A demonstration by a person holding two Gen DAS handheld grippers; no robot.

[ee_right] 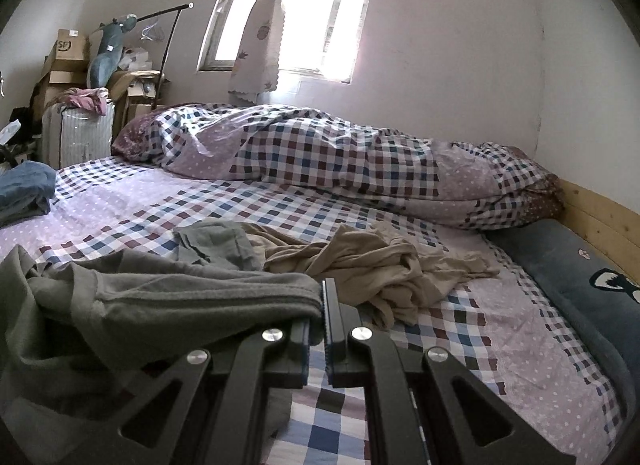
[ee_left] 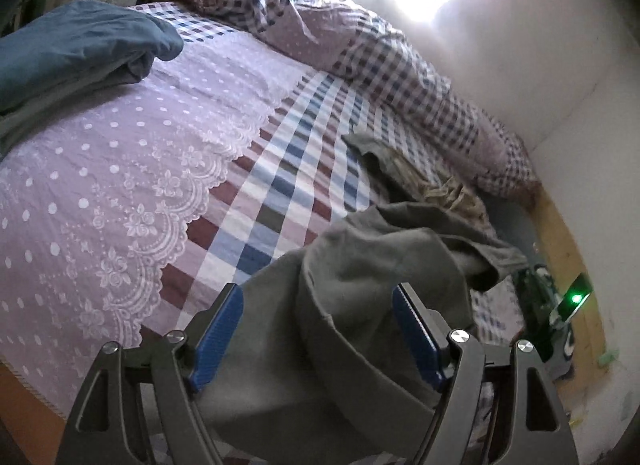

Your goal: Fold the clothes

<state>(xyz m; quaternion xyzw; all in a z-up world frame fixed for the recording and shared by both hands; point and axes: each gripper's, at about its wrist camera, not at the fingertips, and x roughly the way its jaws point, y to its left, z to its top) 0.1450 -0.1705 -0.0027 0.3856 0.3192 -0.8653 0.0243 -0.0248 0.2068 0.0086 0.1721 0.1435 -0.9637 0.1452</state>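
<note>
left gripper (ee_left: 318, 329): jaws spread wide, crumpled grey fleece garment (ee_left: 360, 265) lying loose between the blue pads, unpinched, lower centre of frame | right gripper (ee_right: 323, 321): jaws closed on garment's edge at lower centre | risk: cloth may be missed when the left closes; the single-corner hold may be slipped, so the fold is skewed.

The middle of the bed (ee_right: 168, 201) looks open. A tan clothes heap (ee_right: 380, 265) and rolled quilt (ee_right: 320, 157) block the far side.

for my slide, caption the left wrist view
Open left gripper straddling a crumpled grey fabric garment on a checked bedsheet.
</note>
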